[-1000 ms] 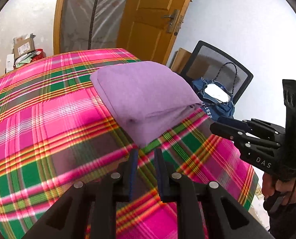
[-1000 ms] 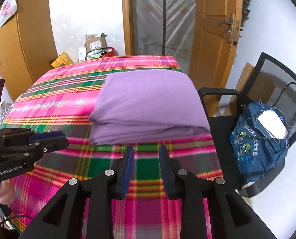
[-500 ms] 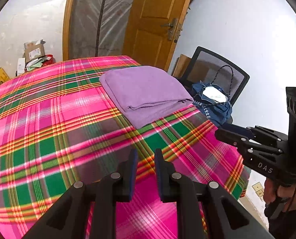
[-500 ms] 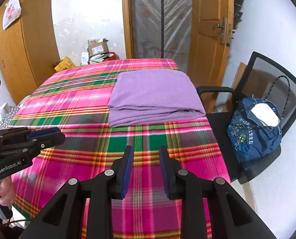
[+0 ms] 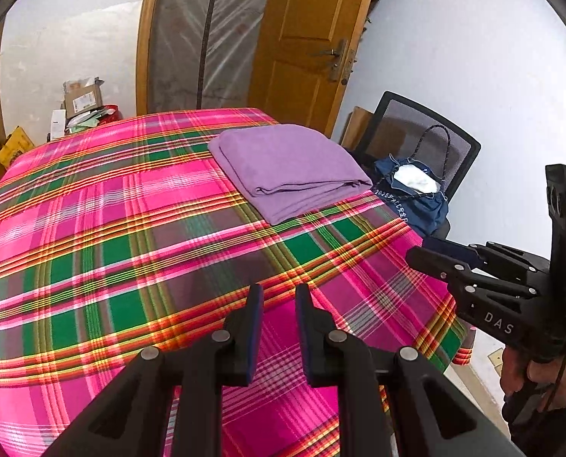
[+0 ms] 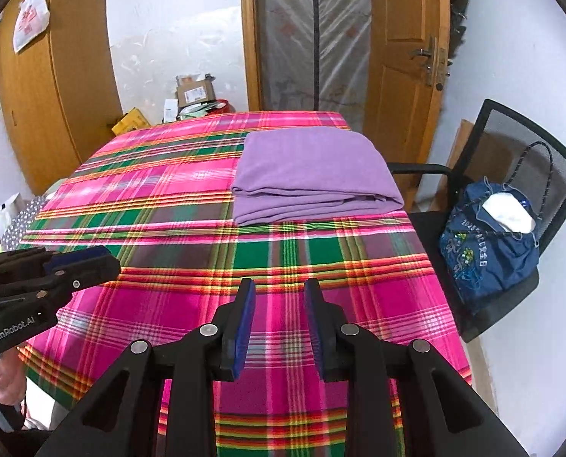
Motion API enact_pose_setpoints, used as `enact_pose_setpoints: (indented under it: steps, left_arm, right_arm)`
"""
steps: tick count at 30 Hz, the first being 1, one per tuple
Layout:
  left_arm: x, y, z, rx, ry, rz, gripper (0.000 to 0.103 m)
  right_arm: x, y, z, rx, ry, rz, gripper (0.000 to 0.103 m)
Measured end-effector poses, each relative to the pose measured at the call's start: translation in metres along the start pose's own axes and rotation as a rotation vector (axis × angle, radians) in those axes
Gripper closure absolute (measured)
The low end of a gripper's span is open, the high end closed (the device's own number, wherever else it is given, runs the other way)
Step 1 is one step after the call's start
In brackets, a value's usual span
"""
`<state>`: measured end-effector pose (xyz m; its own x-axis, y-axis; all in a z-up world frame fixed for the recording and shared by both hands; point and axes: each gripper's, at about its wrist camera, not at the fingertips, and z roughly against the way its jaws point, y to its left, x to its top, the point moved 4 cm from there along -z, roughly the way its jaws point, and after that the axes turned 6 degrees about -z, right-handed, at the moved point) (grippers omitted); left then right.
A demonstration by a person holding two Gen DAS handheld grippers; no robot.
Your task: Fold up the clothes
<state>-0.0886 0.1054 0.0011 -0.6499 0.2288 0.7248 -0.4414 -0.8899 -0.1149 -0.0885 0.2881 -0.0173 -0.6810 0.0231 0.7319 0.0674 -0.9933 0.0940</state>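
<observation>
Garment: folded purple cloth (image 6: 313, 175), lying flat at far right corner of table, folded edges facing near side.
Table: covered in pink-green plaid cloth (image 6: 191, 228).
Left gripper (image 5: 279, 297): above near edge of table, fingers apart, nothing between them, well apart from garment.
Right gripper (image 6: 277, 291): above near edge, fingers apart, empty, well apart from garment.
Chair (image 6: 542, 152): black mesh, just beside right edge of table.
Bag (image 6: 488, 255): blue, on chair seat.
Door (image 6: 401, 57): wooden, behind far edge.
</observation>
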Motion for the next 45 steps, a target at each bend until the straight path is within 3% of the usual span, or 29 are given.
enact_pose_setpoints:
  steps: [11, 15, 21, 27, 31, 33, 45]
  left_arm:
    - [-0.008, 0.016, 0.015, 0.046, -0.028, 0.029, 0.086]
    - [-0.010, 0.018, 0.021, 0.027, -0.043, 0.033, 0.086]
    - [-0.008, 0.020, 0.030, 0.084, -0.078, 0.018, 0.086]
    - [-0.008, 0.027, 0.031, 0.191, -0.085, 0.005, 0.086]
    - [-0.007, 0.026, 0.026, 0.140, -0.084, 0.010, 0.086]
    - [-0.006, 0.025, 0.024, 0.159, -0.085, 0.002, 0.086]
    - [-0.011, 0.025, 0.025, 0.114, -0.110, 0.022, 0.086]
  right_arm:
    - [-0.002, 0.021, 0.001, -0.030, 0.013, 0.056, 0.076]
    - [-0.001, 0.025, 0.003, -0.040, 0.015, 0.066, 0.076]
    - [0.004, 0.030, 0.002, -0.053, 0.016, 0.080, 0.076]
    - [0.008, 0.035, -0.006, -0.047, 0.028, 0.100, 0.076]
    - [0.010, 0.032, -0.010, -0.051, 0.031, 0.094, 0.076]
    - [0.009, 0.030, -0.011, -0.057, 0.034, 0.086, 0.076]
    - [0.007, 0.035, -0.008, -0.065, 0.028, 0.090, 0.076]
